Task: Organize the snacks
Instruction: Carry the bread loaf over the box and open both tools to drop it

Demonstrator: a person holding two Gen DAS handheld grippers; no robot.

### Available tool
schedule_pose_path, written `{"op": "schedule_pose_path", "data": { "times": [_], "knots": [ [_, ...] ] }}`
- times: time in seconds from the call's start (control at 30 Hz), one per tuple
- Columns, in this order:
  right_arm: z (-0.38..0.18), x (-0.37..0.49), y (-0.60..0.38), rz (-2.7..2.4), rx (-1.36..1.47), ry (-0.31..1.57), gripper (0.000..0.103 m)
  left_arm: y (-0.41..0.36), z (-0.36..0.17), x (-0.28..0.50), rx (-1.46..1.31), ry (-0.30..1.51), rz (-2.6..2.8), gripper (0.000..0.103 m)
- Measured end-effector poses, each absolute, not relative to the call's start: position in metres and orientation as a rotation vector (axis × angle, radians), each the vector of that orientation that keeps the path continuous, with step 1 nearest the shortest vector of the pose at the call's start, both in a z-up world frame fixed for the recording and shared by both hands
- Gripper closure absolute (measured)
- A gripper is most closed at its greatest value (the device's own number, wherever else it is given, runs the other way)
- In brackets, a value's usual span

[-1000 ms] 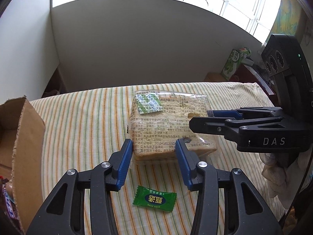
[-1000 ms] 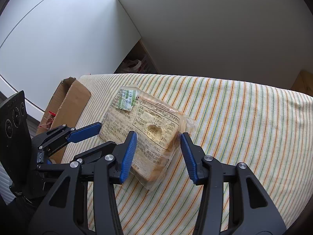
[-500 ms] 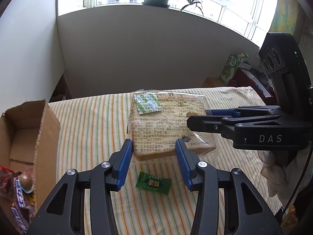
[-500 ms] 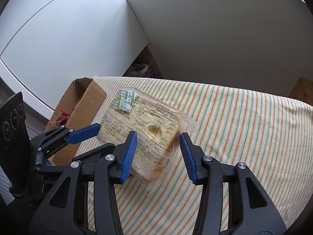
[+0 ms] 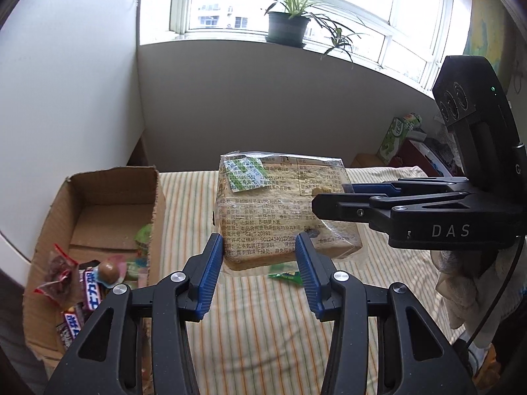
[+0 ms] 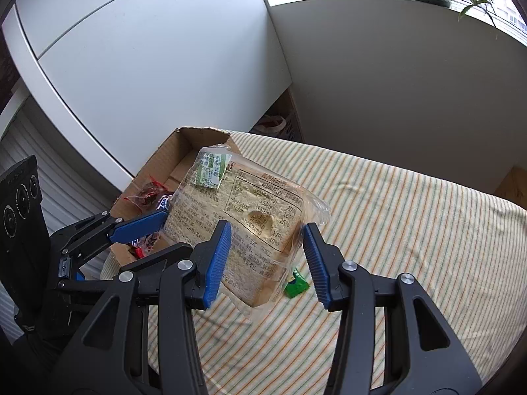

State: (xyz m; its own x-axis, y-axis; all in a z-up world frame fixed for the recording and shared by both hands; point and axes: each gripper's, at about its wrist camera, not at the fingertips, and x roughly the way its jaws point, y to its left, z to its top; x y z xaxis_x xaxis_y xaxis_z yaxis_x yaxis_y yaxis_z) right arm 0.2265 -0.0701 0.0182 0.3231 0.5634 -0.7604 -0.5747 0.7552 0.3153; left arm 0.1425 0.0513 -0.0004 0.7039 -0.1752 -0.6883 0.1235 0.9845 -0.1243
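A clear bag of sliced bread (image 5: 280, 217) with a printed label hangs in the air above the striped cloth; it also shows in the right wrist view (image 6: 243, 227). My left gripper (image 5: 258, 265) is shut on its near edge. My right gripper (image 6: 265, 256) is shut on its right edge and shows in the left wrist view (image 5: 332, 197). A green candy (image 5: 286, 276) lies on the cloth under the bread, also seen in the right wrist view (image 6: 295, 283). An open cardboard box (image 5: 108, 210) with several wrapped snacks stands at the left.
The table has a striped cloth (image 5: 263, 335). A white cabinet (image 6: 131, 65) stands behind the box (image 6: 184, 161). A green carton (image 5: 397, 133) stands at the far right. A potted plant (image 5: 290, 26) is on the windowsill.
Both grippers have lifted the bread bag off the cloth and carried it left toward the cardboard box. The green candy stays on the cloth and now lies under the bag.
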Motion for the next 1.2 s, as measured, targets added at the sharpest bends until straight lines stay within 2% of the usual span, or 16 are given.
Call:
{"op": "schedule_pose_path", "data": {
  "times": [0.57,1.2],
  "knots": [
    [0.034,0.194,0.034,0.853,-0.122,0.962,0.055,0.133,0.013,0.091,-0.129,0.731,-0.035,0.059],
    [0.003,0.226,0.117,0.899,-0.183,0.984,0.055,0.195,0.001,0.121,-0.141,0.762,0.079,0.060]
  ]
}}
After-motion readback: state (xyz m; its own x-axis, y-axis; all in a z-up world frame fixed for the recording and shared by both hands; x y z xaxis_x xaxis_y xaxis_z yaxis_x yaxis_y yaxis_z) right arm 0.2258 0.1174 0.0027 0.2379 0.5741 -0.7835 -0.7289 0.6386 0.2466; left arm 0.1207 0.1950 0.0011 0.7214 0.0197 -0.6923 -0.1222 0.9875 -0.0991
